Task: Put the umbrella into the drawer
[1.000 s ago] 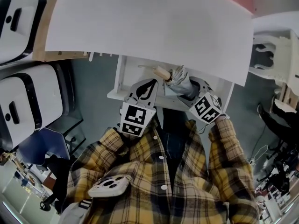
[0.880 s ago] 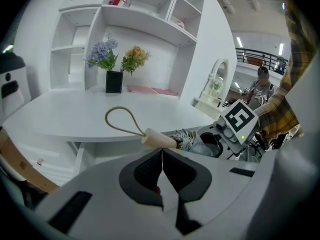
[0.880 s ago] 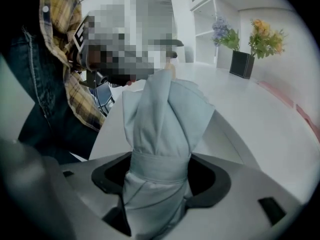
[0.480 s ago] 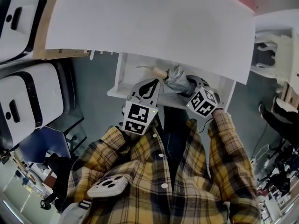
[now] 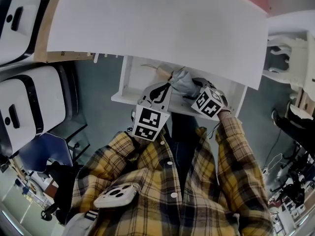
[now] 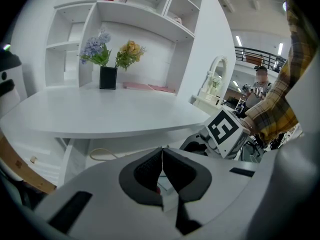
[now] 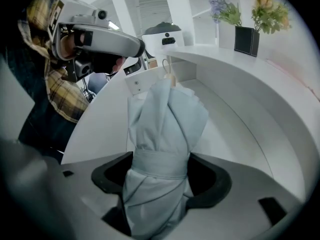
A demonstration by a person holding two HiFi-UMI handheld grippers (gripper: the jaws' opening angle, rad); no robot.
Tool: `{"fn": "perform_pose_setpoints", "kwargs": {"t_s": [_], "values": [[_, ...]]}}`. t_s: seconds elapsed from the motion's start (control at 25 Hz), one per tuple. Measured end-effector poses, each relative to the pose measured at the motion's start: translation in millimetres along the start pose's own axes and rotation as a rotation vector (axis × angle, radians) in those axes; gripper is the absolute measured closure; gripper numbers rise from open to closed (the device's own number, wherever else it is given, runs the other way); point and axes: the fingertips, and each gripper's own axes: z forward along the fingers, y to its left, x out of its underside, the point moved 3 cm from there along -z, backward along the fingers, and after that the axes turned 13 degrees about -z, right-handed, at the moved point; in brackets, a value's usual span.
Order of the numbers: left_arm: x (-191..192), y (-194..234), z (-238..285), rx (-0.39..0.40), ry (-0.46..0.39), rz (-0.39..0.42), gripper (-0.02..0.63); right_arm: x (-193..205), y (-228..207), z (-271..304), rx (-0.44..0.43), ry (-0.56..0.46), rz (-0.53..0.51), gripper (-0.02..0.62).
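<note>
A folded grey-blue umbrella point(image 5: 183, 82) with a wooden handle point(image 5: 162, 73) lies over the open white drawer point(image 5: 127, 85) under the white desk point(image 5: 157, 28). My right gripper point(image 5: 191, 90) is shut on the umbrella point(image 7: 162, 129) at its strap, with the handle point(image 7: 168, 70) pointing away into the drawer point(image 7: 230, 129). Beside it on the left, at the drawer's front edge, my left gripper point(image 5: 160, 89) is shut. In the left gripper view its jaws point(image 6: 161, 152) meet with nothing between them, and the right gripper's marker cube point(image 6: 226, 129) shows just past them.
White rounded units point(image 5: 22, 107) stand at the left and a white carved chair point(image 5: 290, 48) at the right. A black vase of flowers point(image 6: 108, 77) stands on the desk under wall shelves point(image 6: 140, 6). A person point(image 6: 260, 80) stands far off.
My right gripper has carried the umbrella up and to the left, further over the drawer. The left gripper has edged slightly the same way and stays shut.
</note>
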Motion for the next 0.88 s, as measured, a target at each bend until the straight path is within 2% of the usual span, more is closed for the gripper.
{"fn": "perform_pose_setpoints", "kwargs": {"t_s": [0.48, 0.88], "values": [[1.4, 0.0, 1.8, -0.01, -0.005, -0.009, 0.584, 2.2, 3.6, 15.5, -0.057, 0.077, 0.014, 0.262], [-2.9, 1.8, 1.6, -0.009, -0.002, -0.002, 0.584, 0.8, 1.5, 14.1, -0.063, 0.1, 0.009, 0.261]]}}
